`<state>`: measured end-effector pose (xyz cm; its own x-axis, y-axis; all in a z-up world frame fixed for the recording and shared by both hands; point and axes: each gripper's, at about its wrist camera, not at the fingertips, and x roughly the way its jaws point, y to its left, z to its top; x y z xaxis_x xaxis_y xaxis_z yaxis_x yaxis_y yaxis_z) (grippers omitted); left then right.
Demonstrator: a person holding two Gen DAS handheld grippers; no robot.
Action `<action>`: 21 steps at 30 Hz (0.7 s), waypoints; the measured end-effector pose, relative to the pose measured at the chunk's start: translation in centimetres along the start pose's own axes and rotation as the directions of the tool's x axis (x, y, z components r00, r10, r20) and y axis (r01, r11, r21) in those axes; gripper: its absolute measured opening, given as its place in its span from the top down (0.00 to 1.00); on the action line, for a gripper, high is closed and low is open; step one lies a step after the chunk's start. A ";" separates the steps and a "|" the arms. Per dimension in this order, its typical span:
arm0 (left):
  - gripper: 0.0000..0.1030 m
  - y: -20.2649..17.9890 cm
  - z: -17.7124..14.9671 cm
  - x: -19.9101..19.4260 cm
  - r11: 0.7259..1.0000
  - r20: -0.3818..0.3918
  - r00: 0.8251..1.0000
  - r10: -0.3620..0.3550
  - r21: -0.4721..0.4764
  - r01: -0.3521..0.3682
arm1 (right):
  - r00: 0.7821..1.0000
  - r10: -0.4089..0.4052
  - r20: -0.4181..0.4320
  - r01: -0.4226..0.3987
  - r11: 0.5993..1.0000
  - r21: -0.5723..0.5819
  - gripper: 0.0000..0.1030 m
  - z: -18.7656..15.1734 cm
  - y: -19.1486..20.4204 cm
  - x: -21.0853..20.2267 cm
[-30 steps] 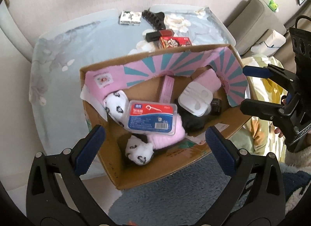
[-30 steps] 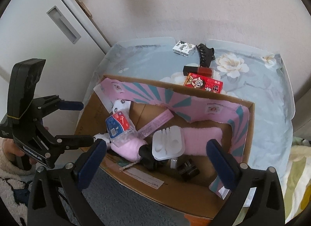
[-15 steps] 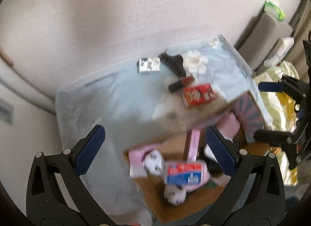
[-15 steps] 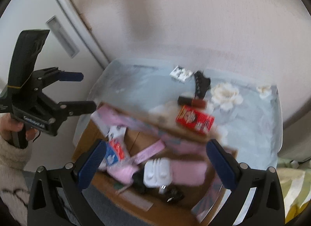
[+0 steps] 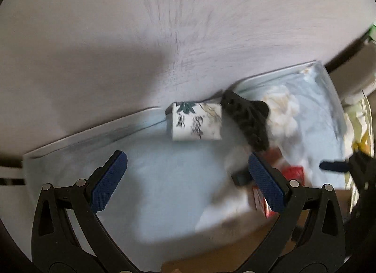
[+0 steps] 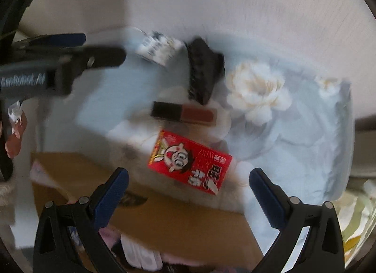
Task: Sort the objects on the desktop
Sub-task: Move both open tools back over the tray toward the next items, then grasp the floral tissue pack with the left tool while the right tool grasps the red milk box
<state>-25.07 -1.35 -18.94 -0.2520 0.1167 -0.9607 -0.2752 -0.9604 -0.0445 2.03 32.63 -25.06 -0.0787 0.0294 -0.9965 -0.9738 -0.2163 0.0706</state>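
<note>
On the pale blue floral table (image 5: 164,179) (image 6: 305,132) lie a small white box with ink-painting print (image 5: 196,121) (image 6: 159,48), a black hair claw (image 5: 248,120) (image 6: 203,71), a black-and-red lipstick (image 6: 184,112) and a red cartoon snack box (image 6: 190,161) (image 5: 263,200). My left gripper (image 5: 186,180) is open and empty, a short way in front of the white box. My right gripper (image 6: 189,190) is open and empty, just before the red box. The left gripper (image 6: 94,47) also shows at the left of the right wrist view. Both views are motion-blurred.
The brown cardboard box (image 6: 164,221) (image 5: 258,249) with pink and white items inside sits at the table's near edge, below both grippers. A plain wall (image 5: 164,26) backs the table. A person's fingers (image 6: 14,136) hold the left gripper. Yellow-green fabric (image 6: 357,226) lies at the right.
Both grippers have moved forward from above the cardboard box toward the items at the back of the table, which now appear much larger. Jaws stayed open.
</note>
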 end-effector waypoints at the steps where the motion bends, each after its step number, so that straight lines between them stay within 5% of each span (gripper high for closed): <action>1: 0.00 0.1 0.3 0.9 1.000 -0.007 1.000 -0.006 -0.010 0.005 | 1.000 0.003 -0.018 -0.003 1.000 0.024 0.01 0.2 -0.3 0.7; 11: 0.00 -0.6 1.4 4.7 1.000 -0.027 1.000 0.016 -0.023 -0.017 | 0.988 0.087 -0.129 -0.062 0.980 0.188 0.01 0.8 -2.8 4.3; 21: 0.05 -1.3 1.2 6.0 0.999 -0.014 0.999 0.042 -0.016 -0.042 | 0.991 0.050 -0.125 -0.027 0.984 0.179 0.01 0.4 -3.9 4.8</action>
<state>-27.34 0.86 -24.35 -0.2501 0.0726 -0.9655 -0.2490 -0.9685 -0.0083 5.32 34.00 -30.14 -0.0998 -0.1034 -0.9896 -0.9938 -0.0391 0.1043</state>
